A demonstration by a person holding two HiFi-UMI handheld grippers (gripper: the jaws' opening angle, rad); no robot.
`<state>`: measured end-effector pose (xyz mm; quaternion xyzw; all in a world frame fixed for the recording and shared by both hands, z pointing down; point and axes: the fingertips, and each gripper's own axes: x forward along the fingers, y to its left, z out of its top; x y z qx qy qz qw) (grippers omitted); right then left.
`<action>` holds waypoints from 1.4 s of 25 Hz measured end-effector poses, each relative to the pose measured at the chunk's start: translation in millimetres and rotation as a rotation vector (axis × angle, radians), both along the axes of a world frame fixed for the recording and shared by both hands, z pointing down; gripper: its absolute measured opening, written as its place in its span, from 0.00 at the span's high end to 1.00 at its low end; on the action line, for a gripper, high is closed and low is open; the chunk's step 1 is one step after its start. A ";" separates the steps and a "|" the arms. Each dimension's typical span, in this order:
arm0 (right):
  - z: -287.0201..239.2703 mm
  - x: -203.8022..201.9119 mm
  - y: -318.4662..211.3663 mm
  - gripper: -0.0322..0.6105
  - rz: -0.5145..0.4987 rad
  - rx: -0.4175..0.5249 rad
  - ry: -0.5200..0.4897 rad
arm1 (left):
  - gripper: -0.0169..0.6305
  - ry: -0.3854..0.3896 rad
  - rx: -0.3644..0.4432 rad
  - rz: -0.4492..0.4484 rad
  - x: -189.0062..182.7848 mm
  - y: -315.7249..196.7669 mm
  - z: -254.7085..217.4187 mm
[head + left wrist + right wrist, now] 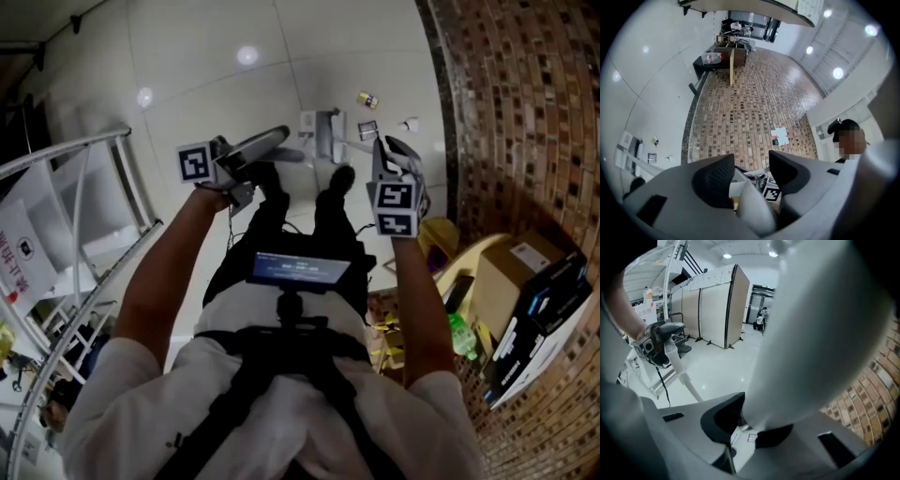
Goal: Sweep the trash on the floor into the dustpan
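In the head view my left gripper [244,161] is shut on a long pale handle [267,142] that runs toward the grey sweeping tools [325,134] standing on the white floor. The same handle [752,208] fills the gap of the left gripper [750,171] in its own view. My right gripper [392,152] points down beside the tools. Its own view shows the right gripper [754,423] shut on a thick white handle [811,333]. Which handle is the broom's I cannot tell. Trash lies beyond the tools: a yellow bit [367,99], a dark packet [367,129] and a white scrap [409,124].
A brick-patterned floor strip [525,112] runs along the right. Cardboard and black boxes [525,281] are stacked at the right near my feet. A white metal rack [84,216] stands at the left. The person's shoes [342,176] are just short of the tools.
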<state>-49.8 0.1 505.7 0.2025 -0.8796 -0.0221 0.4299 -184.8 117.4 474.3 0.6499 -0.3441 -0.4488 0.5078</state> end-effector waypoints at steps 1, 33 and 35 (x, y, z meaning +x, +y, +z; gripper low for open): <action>-1.3 2.3 -6.6 0.89 -0.010 -0.005 -0.003 | 0.84 -0.004 0.016 -0.026 -2.7 0.2 -3.5; -25.5 14.2 -241.9 0.89 -0.101 0.179 -0.047 | 0.97 -0.112 -0.044 -0.272 -35.3 -111.7 -28.5; 5.8 13.0 -234.2 0.89 -0.060 0.129 -0.049 | 0.97 -0.106 -0.059 -0.277 -37.3 -113.4 -26.0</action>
